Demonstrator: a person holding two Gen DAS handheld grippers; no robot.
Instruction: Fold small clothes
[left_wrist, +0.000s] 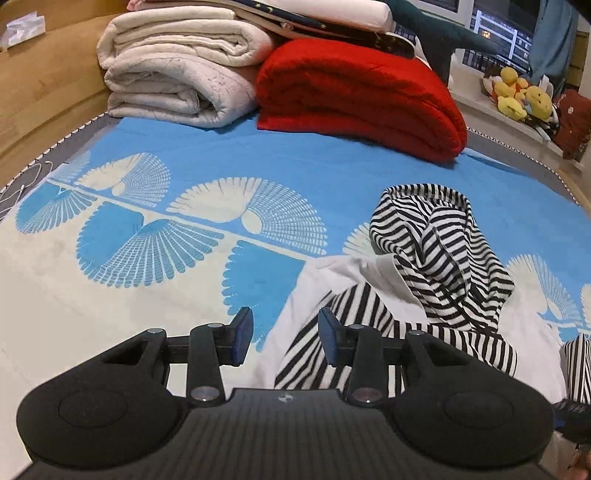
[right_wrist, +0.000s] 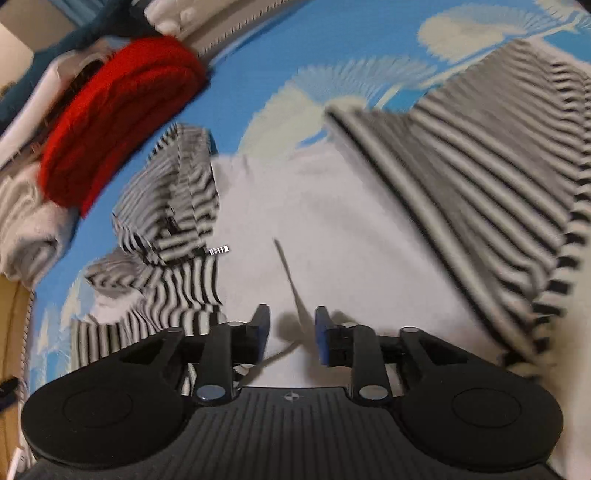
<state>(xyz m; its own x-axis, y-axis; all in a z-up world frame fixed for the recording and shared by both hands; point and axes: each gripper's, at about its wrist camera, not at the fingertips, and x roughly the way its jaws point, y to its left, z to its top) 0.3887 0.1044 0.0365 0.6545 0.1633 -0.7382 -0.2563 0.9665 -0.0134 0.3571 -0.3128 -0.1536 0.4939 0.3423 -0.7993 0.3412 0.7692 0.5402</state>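
A small white garment with black-and-white striped sleeves and hood (left_wrist: 436, 258) lies crumpled on the blue patterned bedsheet (left_wrist: 184, 192). My left gripper (left_wrist: 286, 338) is open and empty, just above the garment's left edge. In the right wrist view, blurred by motion, the white body of the garment (right_wrist: 314, 221) spreads under my right gripper (right_wrist: 291, 334), which is open with nothing between its pads. The striped hood (right_wrist: 173, 206) lies to its left and a striped sleeve (right_wrist: 491, 177) to its right.
A folded red blanket (left_wrist: 362, 96) and folded cream quilts (left_wrist: 177, 74) are stacked at the far side of the bed. Yellow plush toys (left_wrist: 517, 96) sit on a sill at the far right. A wooden bed frame (left_wrist: 44, 92) runs along the left.
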